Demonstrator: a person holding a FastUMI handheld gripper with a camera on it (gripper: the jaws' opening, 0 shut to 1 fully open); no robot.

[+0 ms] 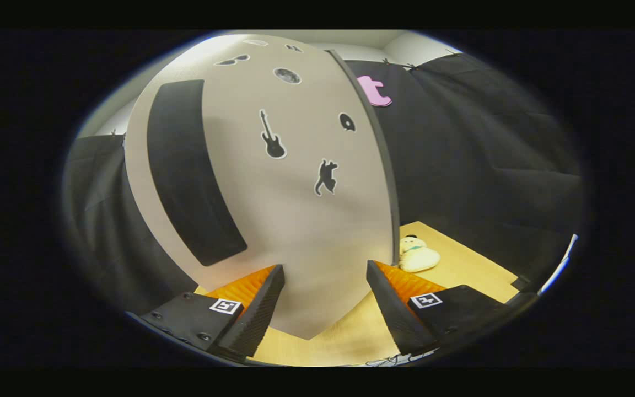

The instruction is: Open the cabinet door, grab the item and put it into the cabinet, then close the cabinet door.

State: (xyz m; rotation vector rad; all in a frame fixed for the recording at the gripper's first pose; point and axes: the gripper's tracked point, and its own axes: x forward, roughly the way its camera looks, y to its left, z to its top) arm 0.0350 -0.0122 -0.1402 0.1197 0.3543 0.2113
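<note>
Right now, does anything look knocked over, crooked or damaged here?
Nothing stands out. The cabinet stands on the table with its door shut, the plush toy lies on the table beside it, and the gripper is open before the door.

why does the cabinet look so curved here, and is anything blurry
Gripper view: fisheye distortion bows the cabinet door and its edge; stickers stay fairly sharp, the plush toy on the table looks soft; the hand-held gripper is open, fingers just before the door.

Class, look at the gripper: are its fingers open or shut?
Open. The gripper has its fingers spread wide, the cabinet front showing in the gap, nothing pinched between them.
</note>
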